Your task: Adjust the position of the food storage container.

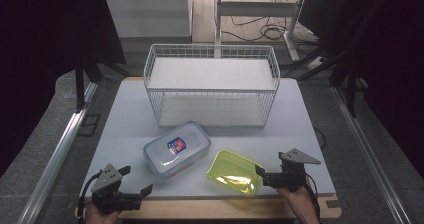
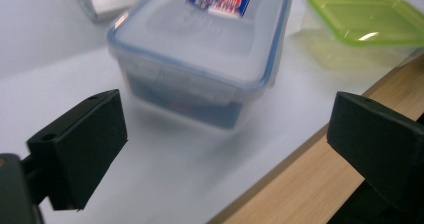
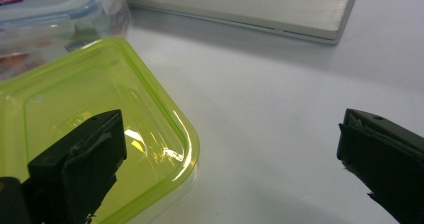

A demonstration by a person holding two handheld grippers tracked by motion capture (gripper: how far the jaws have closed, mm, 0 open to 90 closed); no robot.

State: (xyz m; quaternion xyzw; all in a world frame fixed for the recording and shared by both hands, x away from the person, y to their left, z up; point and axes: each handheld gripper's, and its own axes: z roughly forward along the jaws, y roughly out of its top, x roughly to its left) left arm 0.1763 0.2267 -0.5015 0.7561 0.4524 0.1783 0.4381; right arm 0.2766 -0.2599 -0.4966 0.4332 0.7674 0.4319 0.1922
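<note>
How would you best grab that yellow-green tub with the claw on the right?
Probably by its rim, from the near right corner. The yellow-green tub lies open and shallow, and the right gripper already stands open there, so one of the fingers could slip inside the wall and the other outside.

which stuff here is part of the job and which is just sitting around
In the job:
- clear lidded box, ahead of the open left tongs
- green container, beside the open right tongs

Possibly in the job, otherwise lying about:
- wire basket

Lying about:
- cables on the floor
</note>
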